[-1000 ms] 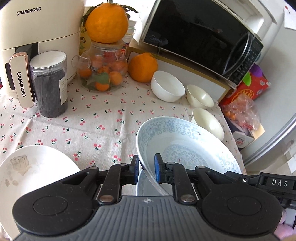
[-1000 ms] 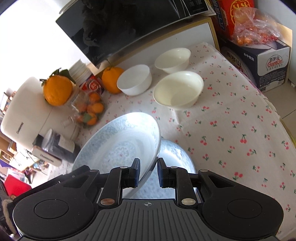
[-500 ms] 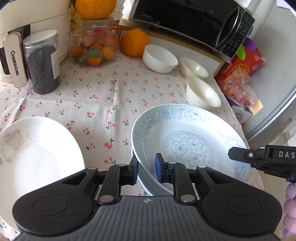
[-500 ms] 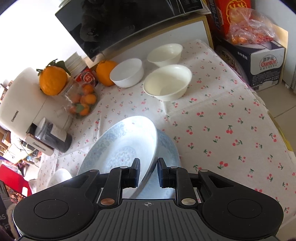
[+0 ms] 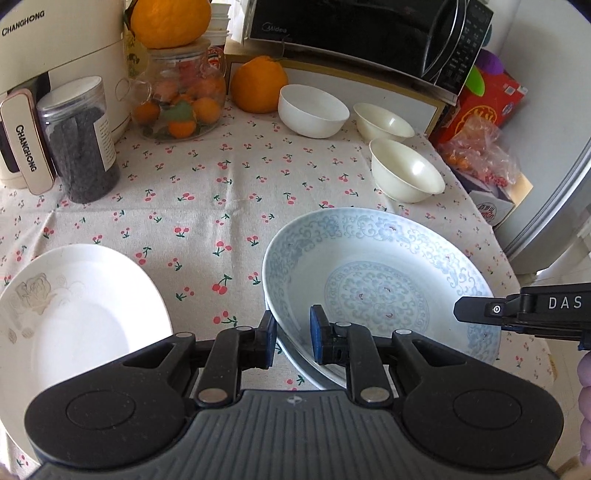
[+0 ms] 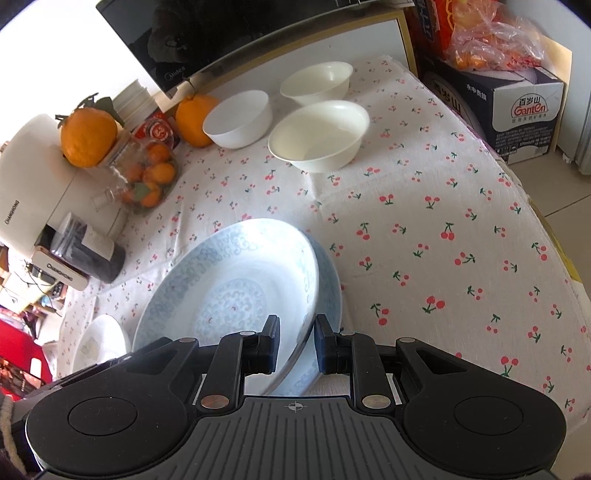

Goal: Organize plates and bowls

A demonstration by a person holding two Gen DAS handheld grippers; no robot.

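The left gripper [image 5: 293, 338] straddles the near-left rim of a pale blue patterned porcelain plate [image 5: 376, 273], one blue pad outside the rim and one inside; the jaws stand slightly apart, and whether the pads press the rim cannot be told. The right gripper [image 6: 294, 345] brackets the same plate's [image 6: 225, 291] opposite edge in the same way, its jaws parted about the rim, contact equally unclear. This plate lies tilted on a second pale blue plate [image 6: 327, 280] beneath it, whose rim shows at 3 o'clock of the upper one in the right wrist view. Both sit on the cherry-print tablecloth [image 5: 207, 192]. At 9 o'clock of the stack, apart from it, lies a white plate with a faint floral print [image 5: 74, 306]. At 12 o'clock stand three bowls: a white round bowl [image 5: 313, 110] and two cream bowls [image 5: 406, 170] [image 5: 382, 121], close together near a black microwave [image 5: 369, 33]. At 10 o'clock are a glass jar of small oranges [image 5: 181, 103], a clear jar of dark contents [image 5: 79, 140] and a cream Changhong appliance [image 5: 55, 66].
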